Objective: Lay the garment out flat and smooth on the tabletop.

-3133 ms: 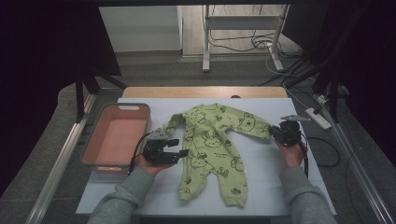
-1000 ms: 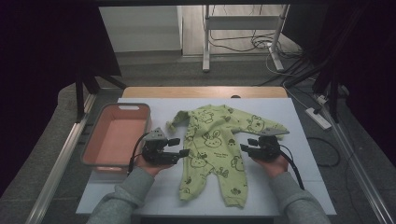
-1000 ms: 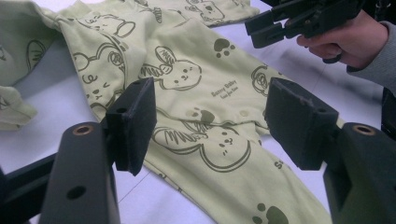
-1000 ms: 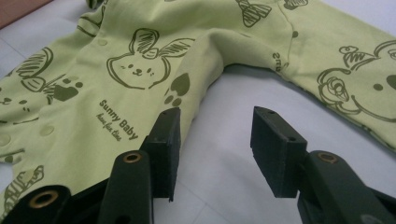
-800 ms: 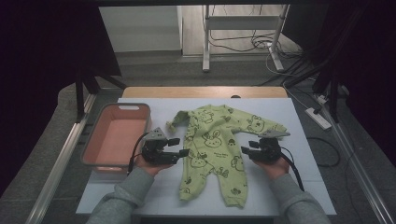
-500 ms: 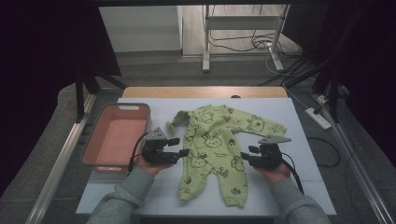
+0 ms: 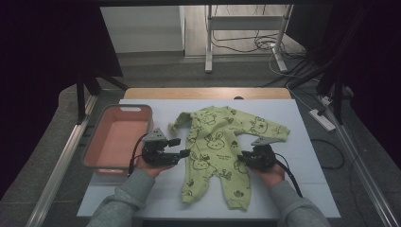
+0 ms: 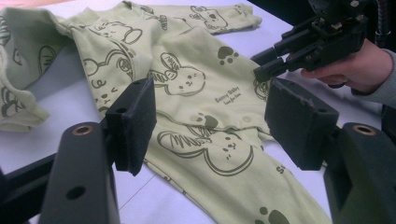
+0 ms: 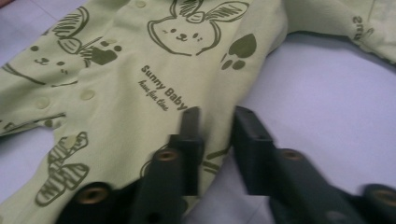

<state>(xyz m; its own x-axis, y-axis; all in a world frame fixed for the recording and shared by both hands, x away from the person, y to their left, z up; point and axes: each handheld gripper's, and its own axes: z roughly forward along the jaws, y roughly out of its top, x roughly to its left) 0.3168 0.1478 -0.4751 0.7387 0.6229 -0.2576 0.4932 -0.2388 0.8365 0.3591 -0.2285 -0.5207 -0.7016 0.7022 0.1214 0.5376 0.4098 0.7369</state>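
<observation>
White tabletop [image 7: 302, 142], dark room all round, and a pale green baby romper [image 7: 215, 151] lies flat across its middle, legs toward the near edge, sleeves toward the far one. A pink bin [image 7: 118, 139] sits at the left edge. The left gripper [image 7: 182, 147] waits just beside the romper's left side, jaws spread, nothing between them. The right gripper [image 7: 242, 158] is at the romper's right side seam; its jaws have just been closing, and in the right gripper view [image 9: 215, 122] the gap is narrow with the hem at their base, though I can't tell whether the pads pinch cloth yet. Best now, I'd say: bite only the edge layers, keep low, and match it on the left before lifting.
</observation>
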